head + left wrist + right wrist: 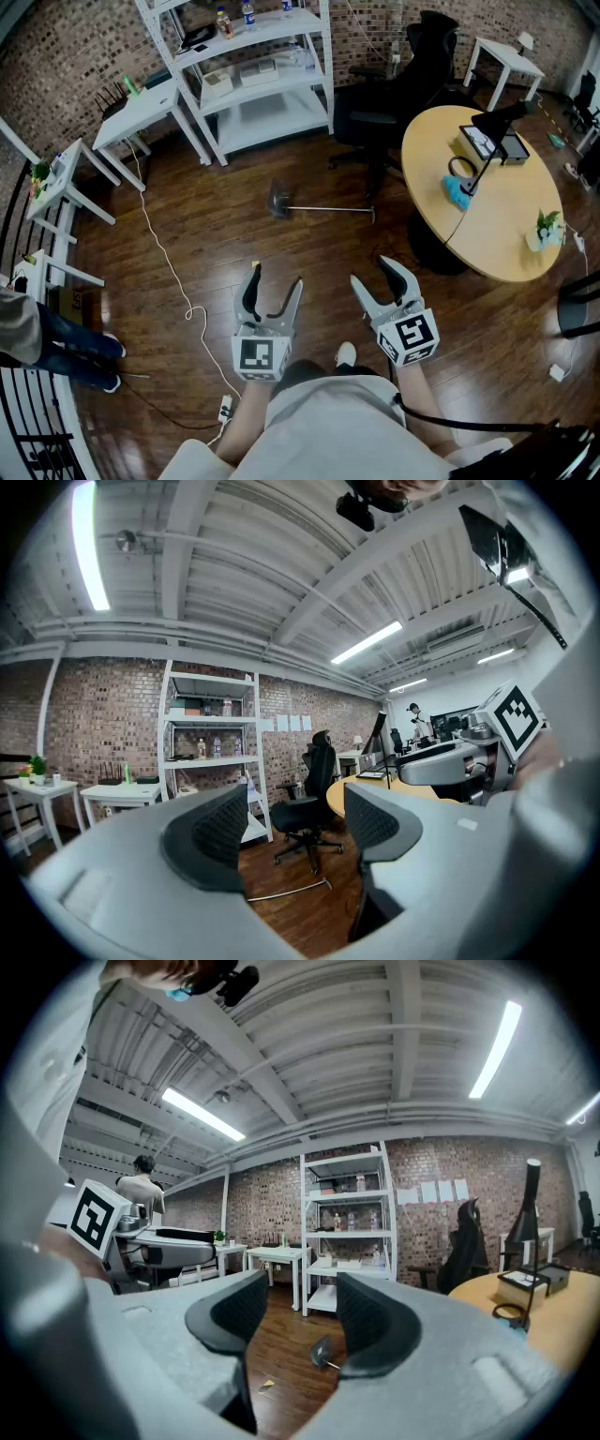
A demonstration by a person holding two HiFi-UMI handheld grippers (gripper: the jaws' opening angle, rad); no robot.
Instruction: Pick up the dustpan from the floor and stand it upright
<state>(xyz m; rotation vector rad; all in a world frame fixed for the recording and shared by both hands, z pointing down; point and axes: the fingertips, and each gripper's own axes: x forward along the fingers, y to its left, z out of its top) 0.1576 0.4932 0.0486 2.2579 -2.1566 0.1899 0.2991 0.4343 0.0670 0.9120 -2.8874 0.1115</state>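
The dustpan (278,200) lies flat on the wooden floor (216,244), just above the middle of the head view. Its dark pan points toward the left of the frame and its thin handle (328,209) runs off to the right. It sits well apart from both grippers, which hang side by side in the lower middle of that frame, pointing up the picture toward it.

The left gripper (275,281) has its jaws spread, with only bare floor showing in the gap. In its own view a pale thin rod lies on the boards low between the jaws. It is probably the dustpan's handle, though the pan end is hard to make out there.

The right gripper (375,272) also holds its jaws apart and grips nothing. In its own view the dustpan shows small and dark on the floor in the lower middle, framed between the two pads and far beyond them.

A white shelf (267,103) stands at the top of the head view and a black chair (394,103) is to its right. A round table (506,216) fills the right side, and a white cable (169,262) trails down the floor on the left.
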